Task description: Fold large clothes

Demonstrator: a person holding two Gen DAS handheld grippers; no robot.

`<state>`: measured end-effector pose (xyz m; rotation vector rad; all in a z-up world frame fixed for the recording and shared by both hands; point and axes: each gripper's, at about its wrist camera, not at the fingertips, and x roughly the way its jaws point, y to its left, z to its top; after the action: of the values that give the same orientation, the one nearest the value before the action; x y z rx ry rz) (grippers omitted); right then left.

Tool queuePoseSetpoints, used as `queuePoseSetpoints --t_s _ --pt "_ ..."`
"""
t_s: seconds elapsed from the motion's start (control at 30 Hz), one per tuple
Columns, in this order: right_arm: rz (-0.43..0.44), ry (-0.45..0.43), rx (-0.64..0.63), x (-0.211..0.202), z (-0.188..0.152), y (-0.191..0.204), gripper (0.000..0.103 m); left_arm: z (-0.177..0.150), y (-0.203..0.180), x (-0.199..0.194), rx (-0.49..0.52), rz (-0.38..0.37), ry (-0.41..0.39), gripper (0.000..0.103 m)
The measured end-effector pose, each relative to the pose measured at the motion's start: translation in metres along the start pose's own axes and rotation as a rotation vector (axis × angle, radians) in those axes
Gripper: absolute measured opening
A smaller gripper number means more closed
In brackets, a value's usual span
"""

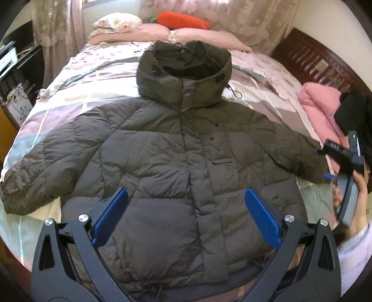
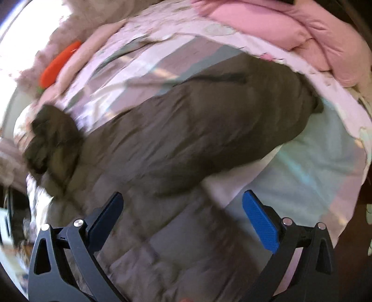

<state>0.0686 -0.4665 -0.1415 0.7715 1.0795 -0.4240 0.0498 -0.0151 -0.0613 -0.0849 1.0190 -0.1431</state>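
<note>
A dark olive hooded puffer jacket point(image 1: 176, 148) lies flat, front up, on the bed with both sleeves spread and the hood toward the pillows. My left gripper point(image 1: 186, 202) hovers open over the jacket's lower front, with nothing between its blue pads. In the left wrist view the right gripper's body point(image 1: 344, 160) shows in a hand by the jacket's right cuff. The right wrist view is blurred: the right gripper point(image 2: 183, 206) stands open above the jacket's sleeve point(image 2: 209, 130) and side panel, holding nothing.
The bed point(image 1: 69, 97) has a pastel patchwork cover. A pink garment point(image 1: 320, 109) and a black one point(image 1: 355, 111) lie at the right edge by the dark wooden headboard point(image 1: 320, 62). Pillows and an orange carrot plush point(image 1: 183, 21) sit at the far end.
</note>
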Motion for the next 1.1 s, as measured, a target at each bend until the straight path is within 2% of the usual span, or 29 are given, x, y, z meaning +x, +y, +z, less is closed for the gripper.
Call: queuePoseSetpoints --t_s 0.07,0.1,0.2,0.3,0.37,0.4,0.43,0.47,0.53,0.6,0.63,0.7,0.77,0.8,0.87,0.9,0.93,1.03,1.1 --pt "0.016 -0.004 0.119 0.019 0.026 -0.026 0.102 0.01 -0.008 0.015 0.017 0.006 0.046 0.101" --pt "0.015 -0.001 0.171 0.031 0.038 -0.04 0.102 0.017 -0.014 0.022 0.017 -0.018 0.065 0.101" --pt "-0.013 0.015 0.285 0.061 0.055 -0.084 0.102 0.035 -0.033 0.041 0.025 -0.022 0.057 0.101" --pt "0.037 0.057 0.379 0.085 0.06 -0.108 0.102 0.042 -0.048 0.058 0.065 0.019 -0.034 0.101" --pt "0.023 0.069 0.361 0.096 0.068 -0.109 0.098 0.042 -0.054 0.072 0.1 0.107 -0.09 0.101" --pt "0.023 0.046 0.342 0.095 0.07 -0.106 0.071 0.045 -0.056 0.081 0.128 0.137 -0.085 0.101" --pt "0.034 0.011 0.325 0.09 0.073 -0.102 0.031 0.047 -0.057 0.089 0.158 0.154 -0.064 0.101" --pt "0.036 -0.021 0.311 0.085 0.077 -0.099 0.014 0.049 -0.059 0.098 0.193 0.174 -0.035 0.101" --pt "0.069 -0.131 0.24 0.054 0.084 -0.076 0.009 0.055 -0.054 0.114 0.222 0.221 0.013 0.101" --pt "0.136 -0.201 0.128 0.023 0.083 -0.039 0.008 0.062 -0.045 0.119 0.196 0.248 0.009 0.101" --pt "0.221 -0.223 0.025 0.0 0.077 -0.007 0.008 0.067 -0.038 0.12 0.171 0.256 0.014 0.101" --pt "0.351 -0.193 -0.174 -0.028 0.052 0.053 0.008 0.076 -0.024 0.118 0.112 0.245 0.029 0.101" --pt "0.419 -0.113 -0.413 -0.042 0.008 0.115 0.009 0.085 -0.007 0.111 0.036 0.216 0.039 0.101" --pt "0.442 -0.04 -0.543 -0.045 -0.022 0.144 0.012 0.085 -0.002 0.108 0.015 0.209 0.038 0.101" --pt "0.475 0.099 -0.699 -0.044 -0.07 0.175 0.029 0.089 0.013 0.101 -0.031 0.215 0.033 0.101" --pt "0.485 0.149 -0.742 -0.043 -0.088 0.182 0.051 0.09 0.018 0.1 -0.044 0.221 0.034 0.101" --pt "0.476 0.167 -0.764 -0.042 -0.098 0.183 0.068 0.091 0.028 0.099 -0.07 0.228 0.039 0.101" --pt "0.391 0.133 -0.769 -0.047 -0.108 0.177 0.075 0.091 0.046 0.105 -0.13 0.203 0.071 0.101" --pt "0.428 0.142 -0.664 -0.049 -0.097 0.169 0.078 0.091 0.054 0.115 -0.16 0.161 0.114 0.101"
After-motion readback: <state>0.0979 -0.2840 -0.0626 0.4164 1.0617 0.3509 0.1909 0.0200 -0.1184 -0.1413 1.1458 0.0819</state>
